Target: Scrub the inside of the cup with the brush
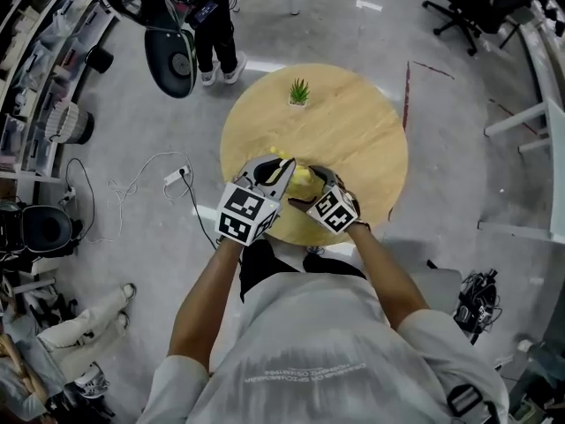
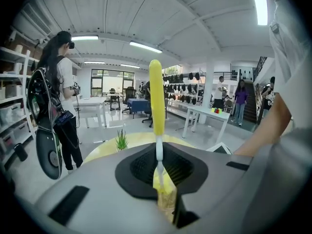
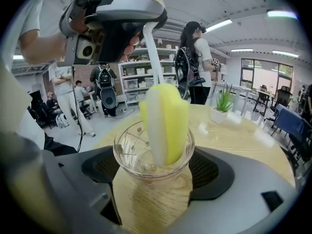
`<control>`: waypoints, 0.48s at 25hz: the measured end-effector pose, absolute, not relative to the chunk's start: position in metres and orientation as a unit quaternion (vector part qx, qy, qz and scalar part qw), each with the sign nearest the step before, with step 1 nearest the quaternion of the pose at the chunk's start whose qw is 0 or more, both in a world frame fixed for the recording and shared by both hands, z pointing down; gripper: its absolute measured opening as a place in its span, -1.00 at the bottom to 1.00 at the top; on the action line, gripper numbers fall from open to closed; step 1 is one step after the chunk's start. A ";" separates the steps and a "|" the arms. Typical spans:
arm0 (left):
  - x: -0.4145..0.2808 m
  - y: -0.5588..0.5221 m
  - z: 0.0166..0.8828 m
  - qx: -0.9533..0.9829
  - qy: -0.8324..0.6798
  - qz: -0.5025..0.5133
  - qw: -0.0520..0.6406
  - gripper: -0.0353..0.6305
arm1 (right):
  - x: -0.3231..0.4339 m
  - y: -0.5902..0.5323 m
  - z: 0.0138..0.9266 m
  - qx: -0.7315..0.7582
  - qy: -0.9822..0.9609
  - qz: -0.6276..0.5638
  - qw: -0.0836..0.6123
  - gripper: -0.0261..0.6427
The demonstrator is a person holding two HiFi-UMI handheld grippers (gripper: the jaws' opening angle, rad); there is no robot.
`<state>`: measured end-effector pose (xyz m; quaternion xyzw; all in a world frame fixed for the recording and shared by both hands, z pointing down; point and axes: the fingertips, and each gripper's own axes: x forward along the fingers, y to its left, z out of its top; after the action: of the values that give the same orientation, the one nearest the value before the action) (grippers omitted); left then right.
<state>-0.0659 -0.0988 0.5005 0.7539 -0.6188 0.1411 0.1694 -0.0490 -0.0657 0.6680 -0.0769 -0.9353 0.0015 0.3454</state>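
- I see the right gripper [image 3: 152, 179] with its jaws part-way open and closed against a cup [image 3: 146, 157]. Its black ribbed pads [image 3: 214, 172] press on the cup's two sides.
- The cup is clear glass, round and flared at the rim, with a fine leaf sprig etched on its wall. It stands upright between the jaws. I cannot tell whether its base touches the wood below.
- Inside the cup stands the head of the brush [image 3: 165, 123], a soft foam block with a yellow part and a white part, rounded on top. It rises well above the rim.
- The left gripper [image 2: 160, 172] has its jaws drawn almost together on the brush's thin white stem [image 2: 159, 150]. The smooth, rounded yellow handle [image 2: 156, 96] stands straight out past the jaws.
- From the right gripper view, the left gripper hangs directly above the cup, with the stem running down from it into the foam.
- In the head view both grippers sit close together over the near edge of a round table [image 1: 353, 131] of pale wood grain.
- A small spiky green plant [image 1: 299, 92] in a white pot stands at the table's far side, well apart from the cup.
- A person [image 2: 61, 82] stands on the glossy grey floor beyond the table.
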 end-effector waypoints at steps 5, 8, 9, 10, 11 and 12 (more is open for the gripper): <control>-0.053 -0.105 0.520 0.758 -0.612 0.166 0.157 -0.77 | -0.045 -0.064 0.667 -0.080 -0.935 -0.001 0.345 0.37; -0.050 -0.106 0.533 0.753 -0.617 0.169 0.155 -0.76 | -0.045 -0.065 0.667 -0.080 -0.935 -0.002 0.345 0.37; -0.049 -0.105 0.537 0.753 -0.617 0.172 0.154 -0.76 | -0.045 -0.065 0.667 -0.080 -0.935 -0.002 0.345 0.37; -0.048 -0.105 0.540 0.753 -0.617 0.173 0.153 -0.76 | -0.045 -0.065 0.667 -0.081 -0.935 -0.002 0.345 0.37; -0.048 -0.105 0.542 0.752 -0.618 0.173 0.151 -0.76 | -0.046 -0.065 0.667 -0.081 -0.935 -0.002 0.345 0.37; -0.048 -0.106 0.543 0.751 -0.620 0.171 0.151 -0.76 | -0.046 -0.065 0.668 -0.082 -0.935 -0.002 0.344 0.37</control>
<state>-0.0484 -0.1057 0.5428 0.7509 -0.6200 0.1705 0.1510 -0.0457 -0.0651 0.6677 -0.0815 -0.9352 -0.0017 0.3445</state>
